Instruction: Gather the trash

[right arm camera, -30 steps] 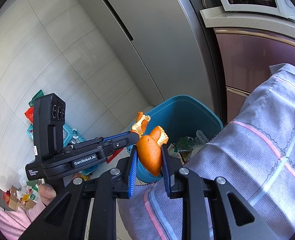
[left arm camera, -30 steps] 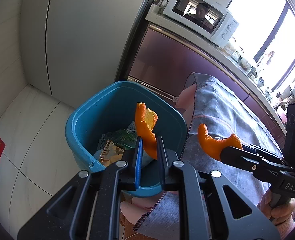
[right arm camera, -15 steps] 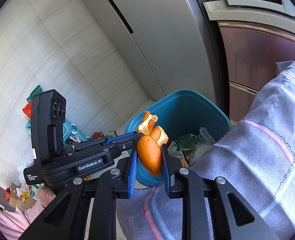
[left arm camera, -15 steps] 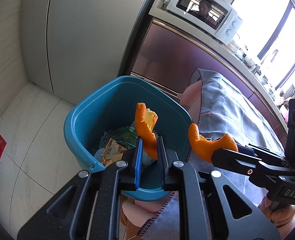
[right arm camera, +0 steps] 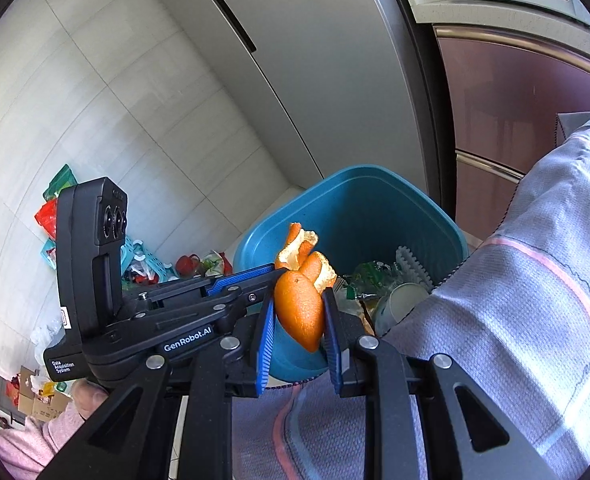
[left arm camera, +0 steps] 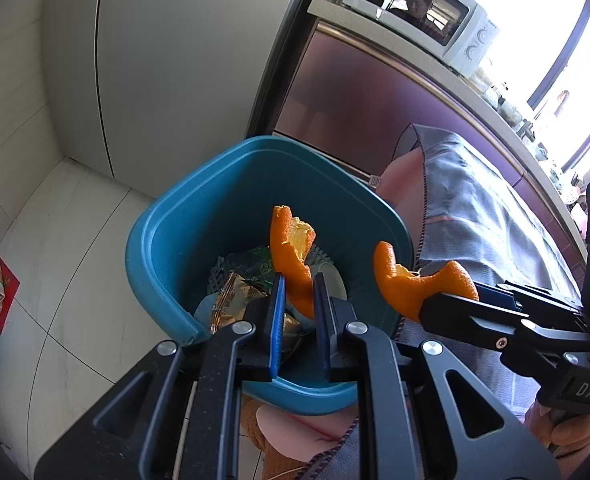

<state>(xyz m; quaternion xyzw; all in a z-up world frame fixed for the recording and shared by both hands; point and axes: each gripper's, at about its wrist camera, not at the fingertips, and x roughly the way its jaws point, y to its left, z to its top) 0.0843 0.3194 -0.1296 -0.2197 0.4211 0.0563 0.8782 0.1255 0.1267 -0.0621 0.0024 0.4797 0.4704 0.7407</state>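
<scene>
Left hand-held gripper (left arm camera: 297, 300) clenched on a curled orange peel (left arm camera: 289, 256), blue-lined fingers (left arm camera: 277, 320) pressed against its lower end, rest of the peel upright above the fingertips. Held over the open mouth of a blue trash bin (left arm camera: 163, 240) standing on the pale tiled floor (left arm camera: 55, 280). Down in the bin: crumpled green and gold wrappers (left arm camera: 239, 292), a white cup-like container (left arm camera: 331, 280), a ribbed grey plastic piece (right arm camera: 411, 264).

Right hand-held gripper (right arm camera: 299, 320) likewise grasping a second orange peel (right arm camera: 301, 308), rounded skin side facing the camera, a torn flap sticking up. Seen from the left wrist, that peel (left arm camera: 415, 284) poised just at the bin's right rim, beside the first peel but apart from it. Both pieces above the bin, neither yet inside.

Grey striped cloth (right arm camera: 535, 300) draped over the table edge right next to the bin, pink surface showing beneath at the corner. Behind: a tall grey refrigerator (left arm camera: 175, 60), dark reddish cabinet fronts (left arm camera: 355, 100), a white microwave (left arm camera: 423, 4) on top. Scattered packaging and a turquoise basket (right arm camera: 135, 256) on the floor farther off. Fingers and a pink sleeve (right arm camera: 27, 444) visible under the left tool's handle.
</scene>
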